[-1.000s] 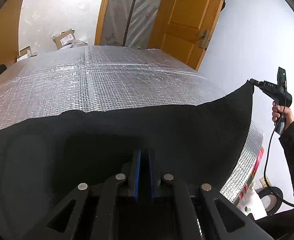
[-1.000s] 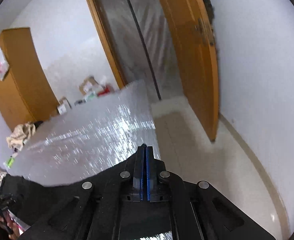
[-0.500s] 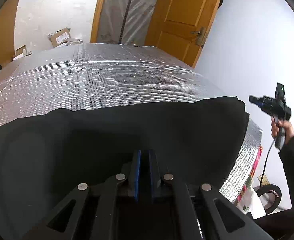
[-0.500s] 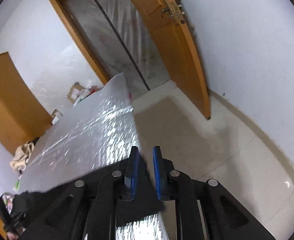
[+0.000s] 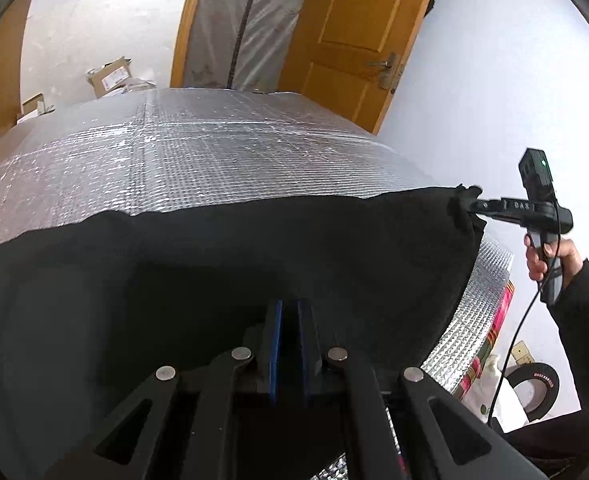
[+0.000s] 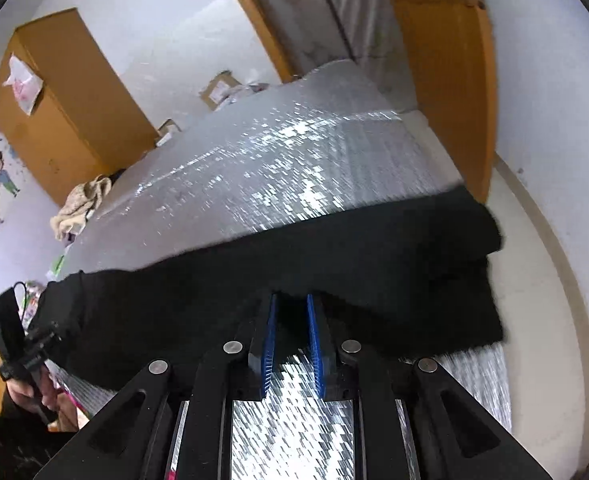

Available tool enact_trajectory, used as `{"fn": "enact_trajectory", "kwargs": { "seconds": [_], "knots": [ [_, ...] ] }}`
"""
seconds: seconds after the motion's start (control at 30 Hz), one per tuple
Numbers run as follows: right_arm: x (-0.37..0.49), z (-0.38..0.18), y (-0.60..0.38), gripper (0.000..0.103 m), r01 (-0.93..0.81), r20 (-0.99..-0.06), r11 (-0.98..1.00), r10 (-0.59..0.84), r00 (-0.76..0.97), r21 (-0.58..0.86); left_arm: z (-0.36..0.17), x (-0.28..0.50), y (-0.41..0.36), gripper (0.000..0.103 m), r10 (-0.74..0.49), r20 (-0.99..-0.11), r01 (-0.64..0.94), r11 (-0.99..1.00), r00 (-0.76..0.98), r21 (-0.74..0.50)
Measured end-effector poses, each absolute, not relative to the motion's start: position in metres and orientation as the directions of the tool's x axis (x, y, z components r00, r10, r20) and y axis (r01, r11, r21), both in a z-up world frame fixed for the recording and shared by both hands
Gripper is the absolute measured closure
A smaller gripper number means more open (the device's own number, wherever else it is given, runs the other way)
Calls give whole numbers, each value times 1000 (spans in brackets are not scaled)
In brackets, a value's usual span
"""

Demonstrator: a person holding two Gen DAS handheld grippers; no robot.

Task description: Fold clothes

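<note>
Now, black cloth (image 5: 254, 264) spread flat over crinkly silver foil sheet (image 5: 198, 156).
Left gripper (image 5: 289, 308) pinches its edge (matte, limp); right gripper (image 6: 292, 300) gapes apart.

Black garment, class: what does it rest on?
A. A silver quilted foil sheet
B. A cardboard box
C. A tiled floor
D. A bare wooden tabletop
A: the black garment lies spread across the silver quilted foil sheet, which shows beyond its far edge and again below its near edge between the right gripper's parted fingers.

Black garment (image 5: 214, 280) hides the foil-covered surface's (image 5: 198, 160) near part.
</note>
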State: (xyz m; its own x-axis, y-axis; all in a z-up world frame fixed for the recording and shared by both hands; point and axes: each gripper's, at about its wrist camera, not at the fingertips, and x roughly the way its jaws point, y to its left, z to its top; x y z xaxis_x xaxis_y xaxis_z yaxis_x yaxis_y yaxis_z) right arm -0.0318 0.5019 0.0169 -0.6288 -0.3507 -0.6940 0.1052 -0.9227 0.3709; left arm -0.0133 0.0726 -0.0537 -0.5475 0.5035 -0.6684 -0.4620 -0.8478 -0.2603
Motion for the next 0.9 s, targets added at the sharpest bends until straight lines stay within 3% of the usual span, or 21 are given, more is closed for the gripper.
{"fn": "enact_trajectory", "kwargs": {
  "seconds": [0.17, 0.27, 0.4, 0.6, 0.9],
  "knots": [
    [-59, 25, 486, 85, 144, -689, -921, -369, -624, 363, -55, -12, 68, 97, 506, -665, -457, -848, -549, -269],
    [-80, 22, 480, 75, 140, -700, -921, -369, -611, 363, -57, -13, 67, 97, 511, -665, -456, -846, -544, -276],
    [-98, 13, 472, 74, 105, -726, -932, -339, -599, 348, -56, -11, 66, 97, 511, -666, -464, -844, -543, -270],
    [-36, 53, 512, 73, 18, -557, -904, -278, -782, 426, -57, -12, 65, 97, 518, -661, -464, -841, -543, -277],
    [4, 25, 535, 73, -164, -648, -907, -143, -748, 389, -39, -16, 78, 95, 512, -647, -512, -833, -565, -212]
  ]
}}
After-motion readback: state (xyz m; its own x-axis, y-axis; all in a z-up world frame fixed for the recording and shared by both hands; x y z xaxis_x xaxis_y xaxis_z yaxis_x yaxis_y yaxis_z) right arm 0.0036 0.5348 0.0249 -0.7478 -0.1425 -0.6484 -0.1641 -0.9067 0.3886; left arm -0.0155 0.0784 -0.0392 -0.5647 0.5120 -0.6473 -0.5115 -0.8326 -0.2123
